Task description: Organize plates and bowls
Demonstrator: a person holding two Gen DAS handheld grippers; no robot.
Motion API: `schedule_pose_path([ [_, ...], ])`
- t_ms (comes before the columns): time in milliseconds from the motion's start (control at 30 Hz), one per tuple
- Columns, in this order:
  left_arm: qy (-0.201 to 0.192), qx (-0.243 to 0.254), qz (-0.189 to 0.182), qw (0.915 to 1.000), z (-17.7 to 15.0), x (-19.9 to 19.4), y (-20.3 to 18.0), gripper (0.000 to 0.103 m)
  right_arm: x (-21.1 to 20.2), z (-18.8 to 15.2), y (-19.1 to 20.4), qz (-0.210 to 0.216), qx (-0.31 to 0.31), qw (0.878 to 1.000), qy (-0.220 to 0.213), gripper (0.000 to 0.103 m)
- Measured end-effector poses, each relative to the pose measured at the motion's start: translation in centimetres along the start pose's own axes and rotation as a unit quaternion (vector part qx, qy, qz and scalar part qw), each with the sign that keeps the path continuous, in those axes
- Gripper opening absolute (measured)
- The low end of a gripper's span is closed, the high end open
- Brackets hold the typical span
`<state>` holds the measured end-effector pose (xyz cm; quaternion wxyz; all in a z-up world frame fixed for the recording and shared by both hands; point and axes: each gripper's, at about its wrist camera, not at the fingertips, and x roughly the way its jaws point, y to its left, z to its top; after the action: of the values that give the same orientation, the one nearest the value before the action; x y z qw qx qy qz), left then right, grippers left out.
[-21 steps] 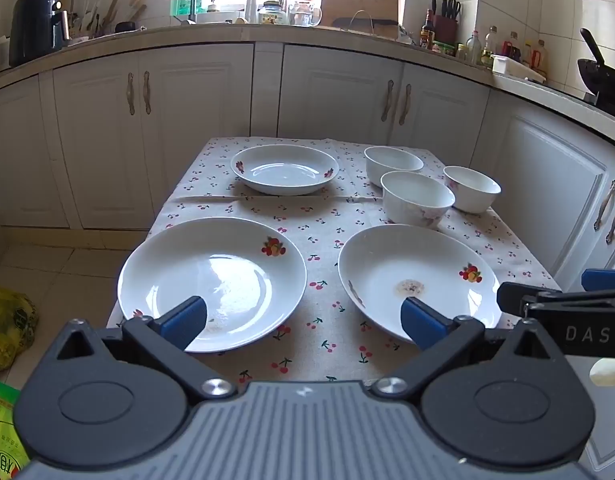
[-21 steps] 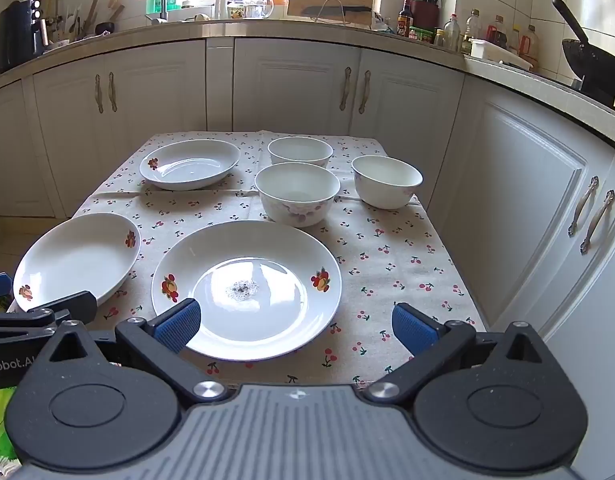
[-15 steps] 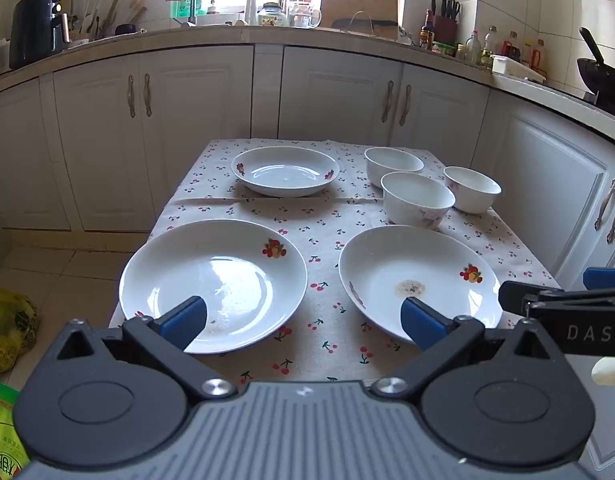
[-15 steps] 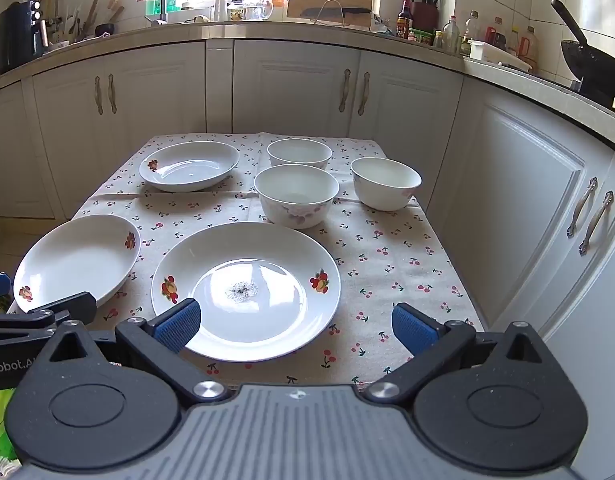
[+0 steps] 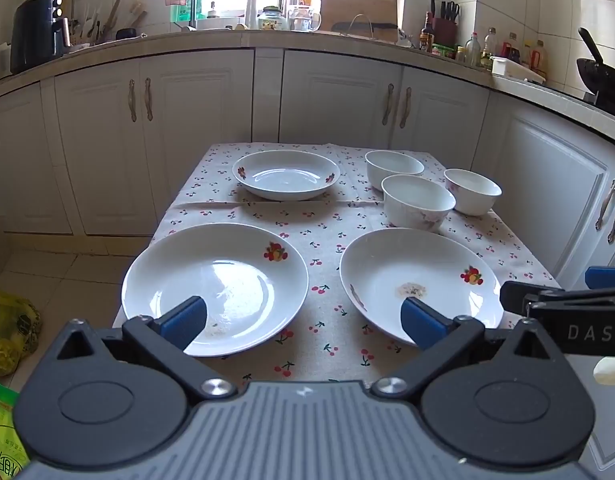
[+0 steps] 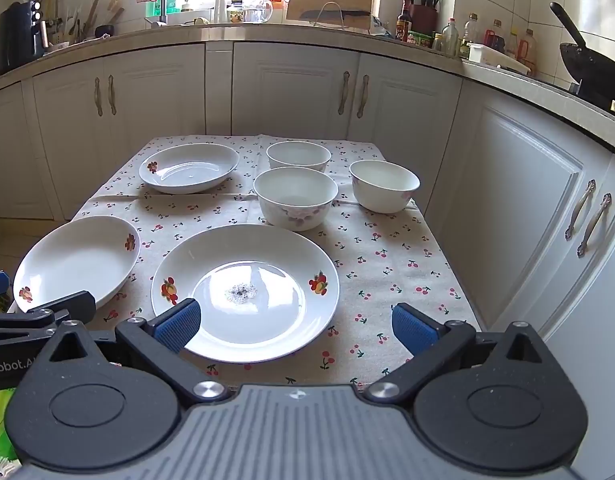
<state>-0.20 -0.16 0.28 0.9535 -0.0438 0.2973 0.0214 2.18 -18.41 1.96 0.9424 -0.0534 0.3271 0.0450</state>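
Note:
Three white plates with fruit prints lie on the table: a near-left plate, a near-right plate with a small stain, and a far plate. Three white bowls stand at the far right: a middle bowl, a back bowl and a right bowl. My left gripper is open and empty, above the near edge between the two near plates. My right gripper is open and empty over the near-right plate's front.
The table has a cherry-print cloth. White cabinets and a cluttered counter ring the room close behind and to the right. A yellow bag lies on the floor at left.
Both grippers have edged slightly forward and down toward the table; the dishes have not moved and both grippers stay open.

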Motion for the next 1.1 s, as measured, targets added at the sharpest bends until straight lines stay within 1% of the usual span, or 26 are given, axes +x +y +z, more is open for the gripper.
schedule_pose_path([
  [1100,-0.003,0.001,0.001,1.0000,0.34,-0.45,0.17,0.102,-0.27,0.11,0.06,-0.004,-0.003,1.000,-0.007,0.103],
])
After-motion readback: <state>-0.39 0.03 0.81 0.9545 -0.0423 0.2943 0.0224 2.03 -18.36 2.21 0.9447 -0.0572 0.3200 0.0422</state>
